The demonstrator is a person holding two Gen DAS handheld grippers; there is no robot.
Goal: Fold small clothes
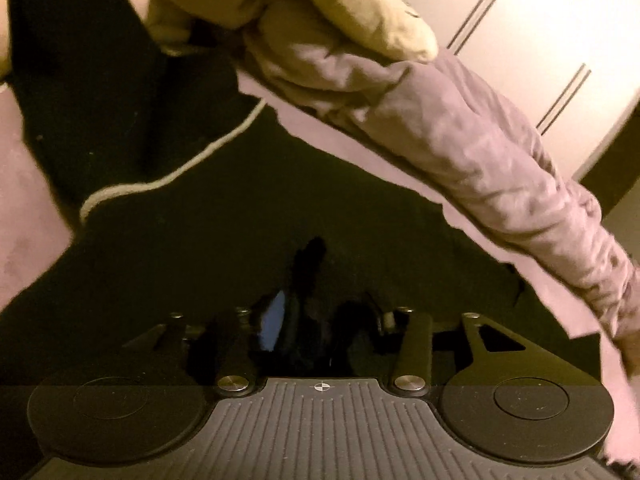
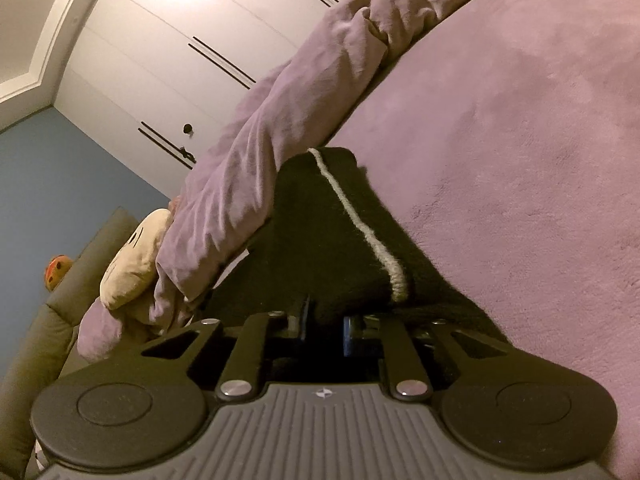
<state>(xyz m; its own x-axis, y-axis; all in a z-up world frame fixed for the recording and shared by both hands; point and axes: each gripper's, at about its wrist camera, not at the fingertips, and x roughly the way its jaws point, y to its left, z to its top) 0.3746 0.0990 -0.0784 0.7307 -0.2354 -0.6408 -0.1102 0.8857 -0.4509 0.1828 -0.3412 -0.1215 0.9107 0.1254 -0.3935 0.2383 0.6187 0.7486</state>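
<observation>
Between the fingers of each gripper, left gripper (image 1: 316,320) and right gripper (image 2: 326,320), black garment (image 2: 320,216) is pinched; thin cloth may slip out.

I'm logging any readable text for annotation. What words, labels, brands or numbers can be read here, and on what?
None: no words or numbers are readable in either view.
The left gripper and right gripper bodies each carry only a small crosshair mark.
The black garment shows only a white stripe.

We see the left gripper (image 1: 316,320) and right gripper (image 2: 324,320): matte black linkage arms, silver pivot screws, two round discs, a grey ribbed plate bearing a small crosshair mark.
</observation>
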